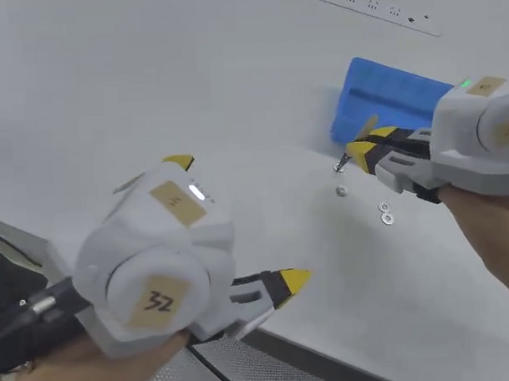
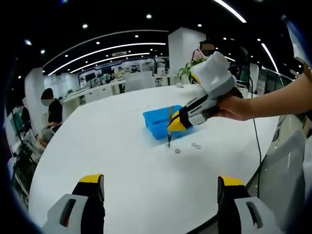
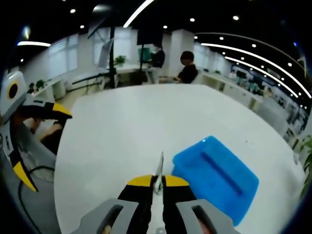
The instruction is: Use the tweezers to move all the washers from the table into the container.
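Left gripper [image 2: 160,180]: jaws stand wide apart with nothing between them, held low over the near edge of the white table [image 1: 260,98]. A tan sticker [image 1: 162,301] on its rear housing reads "32". A 2nd sticker [image 1: 178,201] on its top carries a mark too blurred to read.

Right gripper [image 3: 158,181]: jaws are closed on the tweezers [image 3: 159,170], which project forward between the yellow tips. In the head view the tweezers point down, tip at the table surface just in front of the blue container [image 1: 394,102]. Whether the tweezer tips are pinched or hold anything cannot be told; they are too small. A tan label [image 1: 486,85] on this gripper is not legible.

Washers: 3 lie flat on the table, outside the container. 1 washer [image 1: 341,190] sits just beside the tweezer tip. The other 2 washers [image 1: 387,213] lie close together a little further toward the person. The container's inside is not visible from these angles.
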`<state>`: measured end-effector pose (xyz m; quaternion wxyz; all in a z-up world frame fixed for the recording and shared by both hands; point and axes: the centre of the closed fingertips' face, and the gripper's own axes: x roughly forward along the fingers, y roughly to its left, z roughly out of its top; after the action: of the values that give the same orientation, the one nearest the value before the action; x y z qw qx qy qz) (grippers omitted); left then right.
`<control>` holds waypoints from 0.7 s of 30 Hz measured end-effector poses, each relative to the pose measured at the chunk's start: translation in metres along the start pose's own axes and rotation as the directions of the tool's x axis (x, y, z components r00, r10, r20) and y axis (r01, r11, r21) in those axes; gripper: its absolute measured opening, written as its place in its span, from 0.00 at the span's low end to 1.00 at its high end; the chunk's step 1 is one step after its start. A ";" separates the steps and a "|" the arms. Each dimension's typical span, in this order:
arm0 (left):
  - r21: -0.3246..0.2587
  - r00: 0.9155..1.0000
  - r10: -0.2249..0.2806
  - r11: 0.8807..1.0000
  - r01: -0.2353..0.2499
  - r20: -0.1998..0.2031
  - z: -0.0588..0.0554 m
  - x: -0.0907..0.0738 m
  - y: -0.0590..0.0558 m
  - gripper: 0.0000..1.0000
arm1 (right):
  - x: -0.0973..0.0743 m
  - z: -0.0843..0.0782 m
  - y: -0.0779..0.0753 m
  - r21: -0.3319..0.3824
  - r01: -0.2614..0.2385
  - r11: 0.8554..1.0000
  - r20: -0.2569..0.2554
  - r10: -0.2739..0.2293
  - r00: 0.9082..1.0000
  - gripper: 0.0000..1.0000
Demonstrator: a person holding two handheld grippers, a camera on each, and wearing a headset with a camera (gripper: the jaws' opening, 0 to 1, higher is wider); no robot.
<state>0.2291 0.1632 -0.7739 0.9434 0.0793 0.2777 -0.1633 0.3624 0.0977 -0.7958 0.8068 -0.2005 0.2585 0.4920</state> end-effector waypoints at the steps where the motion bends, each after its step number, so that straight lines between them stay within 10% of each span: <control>1: -0.001 1.000 0.000 1.000 0.000 -0.002 0.000 0.000 0.000 0.99 | 0.000 0.000 0.000 -0.001 0.000 1.000 0.001 0.000 1.000 0.03; 21: -0.020 0.998 -0.031 0.999 0.030 -0.048 -0.004 -0.003 -0.002 0.99 | 0.001 -0.002 0.003 -0.074 0.021 0.997 -0.026 -0.023 0.999 0.02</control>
<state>0.2241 0.1631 -0.7753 0.9345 0.0700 0.3030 -0.1729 0.3593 0.0988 -0.7987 0.8007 -0.2396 0.2485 0.4896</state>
